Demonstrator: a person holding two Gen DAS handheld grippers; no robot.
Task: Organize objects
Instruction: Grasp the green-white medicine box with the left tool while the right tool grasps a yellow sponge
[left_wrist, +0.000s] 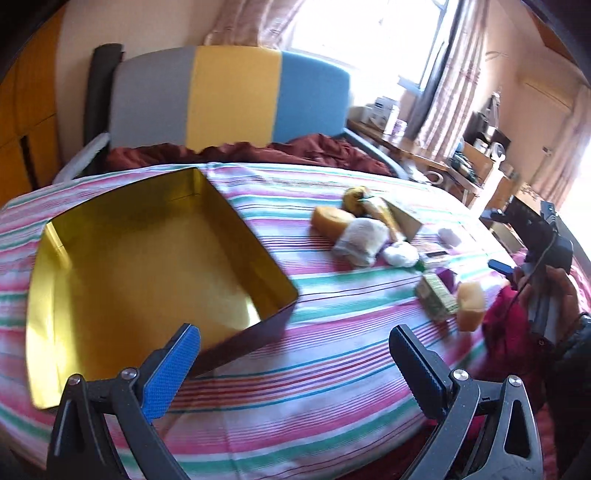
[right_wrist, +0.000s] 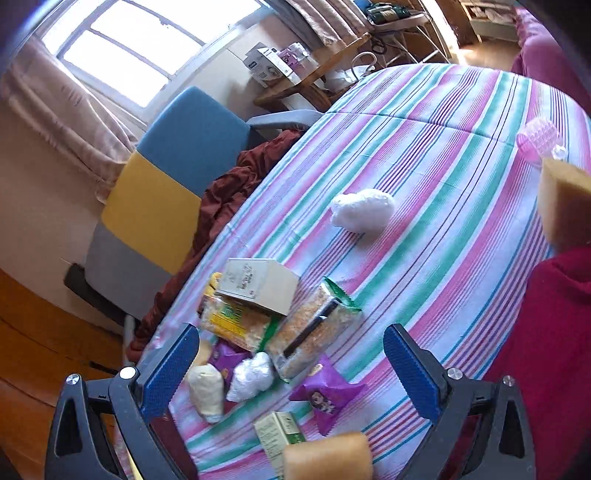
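Just beyond the left tool (left_wrist: 295, 363), gold tin (left_wrist: 147, 266), left of snack pile (left_wrist: 373, 229).

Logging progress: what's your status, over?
Left gripper open, empty, near gold tin. Right gripper open, empty, over snack pile. Tin empty. Nothing blocking.

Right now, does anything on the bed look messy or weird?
Yes. The snack packets lie jumbled in a heap, a cream box tilted on top, while the gold tin sits empty. One white bundle lies alone, away from the pile.
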